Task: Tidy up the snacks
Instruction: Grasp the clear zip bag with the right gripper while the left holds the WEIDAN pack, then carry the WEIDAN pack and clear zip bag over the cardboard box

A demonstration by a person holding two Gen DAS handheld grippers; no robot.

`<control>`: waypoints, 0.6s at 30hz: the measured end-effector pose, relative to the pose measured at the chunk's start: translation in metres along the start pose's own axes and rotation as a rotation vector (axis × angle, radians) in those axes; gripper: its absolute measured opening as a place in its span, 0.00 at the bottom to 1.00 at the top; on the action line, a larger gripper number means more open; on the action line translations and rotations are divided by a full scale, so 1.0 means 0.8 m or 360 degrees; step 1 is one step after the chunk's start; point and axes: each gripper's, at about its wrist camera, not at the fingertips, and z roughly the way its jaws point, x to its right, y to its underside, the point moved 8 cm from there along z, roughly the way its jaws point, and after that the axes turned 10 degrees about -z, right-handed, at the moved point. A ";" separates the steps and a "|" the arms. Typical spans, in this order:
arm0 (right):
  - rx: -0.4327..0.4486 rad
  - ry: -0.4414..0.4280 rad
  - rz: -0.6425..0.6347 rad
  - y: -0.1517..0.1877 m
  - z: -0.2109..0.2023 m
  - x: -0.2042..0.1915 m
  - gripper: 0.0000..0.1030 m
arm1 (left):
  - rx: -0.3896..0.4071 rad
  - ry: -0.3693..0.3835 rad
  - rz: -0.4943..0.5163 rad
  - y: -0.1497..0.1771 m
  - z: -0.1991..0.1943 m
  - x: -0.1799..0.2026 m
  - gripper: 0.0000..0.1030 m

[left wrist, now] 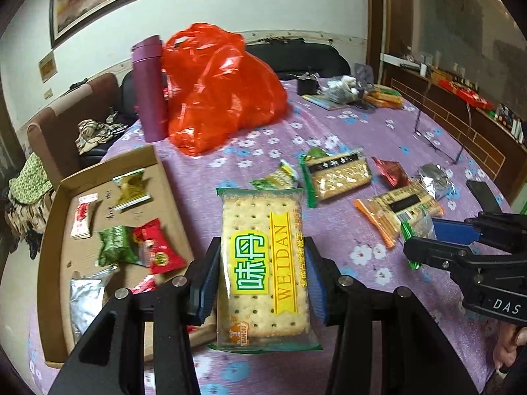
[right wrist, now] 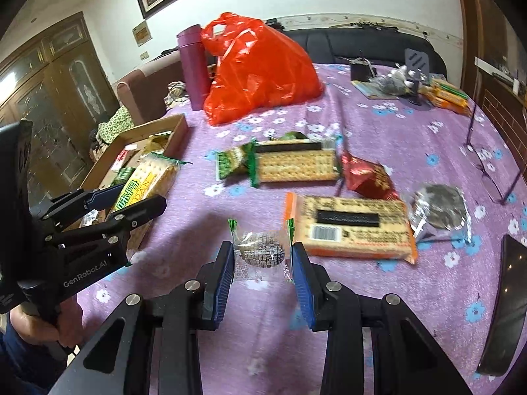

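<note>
My left gripper [left wrist: 262, 276] is shut on a yellow-and-green "Weidan" cracker pack [left wrist: 263, 263] and holds it above the table, just right of the cardboard box [left wrist: 52, 250]; the pack also shows in the right wrist view [right wrist: 145, 181]. The box holds several small snack packets. My right gripper [right wrist: 262, 263] has its blue pads on both ends of a small clear-wrapped snack [right wrist: 260, 251] with green-edged ends, lying on the purple cloth. Loose on the cloth lie a green cracker pack [right wrist: 293, 161], an orange cracker pack [right wrist: 352, 227], a red packet [right wrist: 365, 174] and a silver packet [right wrist: 438, 210].
A red plastic bag [right wrist: 257, 69] and a purple flask [right wrist: 194, 65] stand at the far side of the table. Glasses [right wrist: 490, 164] and a dark phone [right wrist: 507, 309] lie at the right. More clutter sits at the far right corner. Sofas stand behind the table.
</note>
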 end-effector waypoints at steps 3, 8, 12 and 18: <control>0.0006 -0.0046 -0.0012 -0.013 0.004 -0.018 0.38 | 0.0021 -0.0017 -0.0060 -0.006 -0.006 -0.023 0.44; 0.0014 -0.0126 -0.0075 -0.041 0.017 -0.060 0.38 | 0.0051 -0.0059 -0.0200 -0.015 -0.014 -0.080 0.44; 0.0002 -0.0239 -0.0098 -0.067 0.035 -0.099 0.38 | 0.0067 -0.0108 -0.0327 -0.019 -0.021 -0.135 0.44; -0.0044 -0.0398 -0.0079 -0.104 0.075 -0.152 0.38 | 0.0027 -0.0203 -0.0503 -0.017 -0.013 -0.219 0.45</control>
